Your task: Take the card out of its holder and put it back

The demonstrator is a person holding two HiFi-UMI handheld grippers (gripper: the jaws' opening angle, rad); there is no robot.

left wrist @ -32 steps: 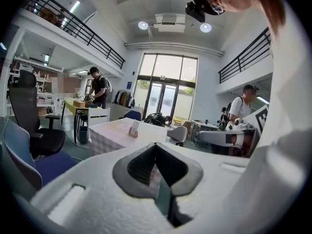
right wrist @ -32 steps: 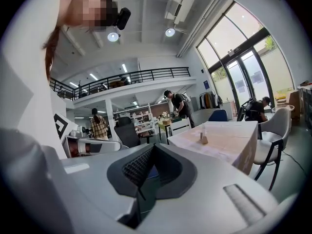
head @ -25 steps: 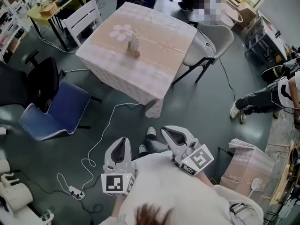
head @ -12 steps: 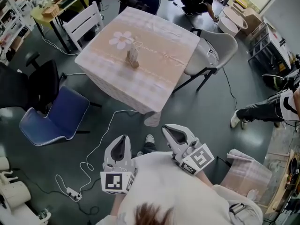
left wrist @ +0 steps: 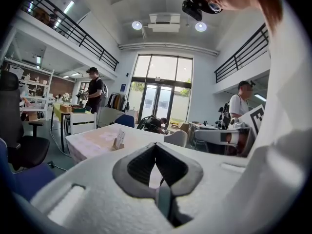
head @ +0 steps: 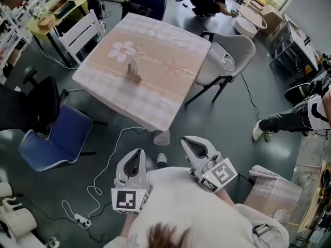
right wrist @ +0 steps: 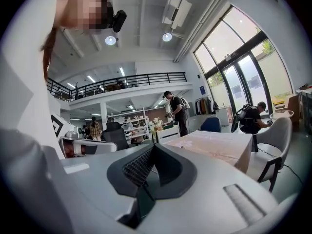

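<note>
Head view: the cloth-covered bench [head: 98, 89] stands far ahead, with the card [head: 132, 66] upright in its holder [head: 136, 78]. The floor cable [head: 116, 143] could trip you. Left gripper view: your left gripper [left wrist: 156, 145] has its jaws closed, empty. Right gripper view: your right gripper [right wrist: 152, 146] likewise. If they arrive closed, they could topple the card.

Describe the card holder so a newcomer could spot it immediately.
Find the square table under the pale pink-and-beige cloth. Near its centre, beside a white flower print, stands the small holder with an upright card. It is the only object standing on that table.
</note>
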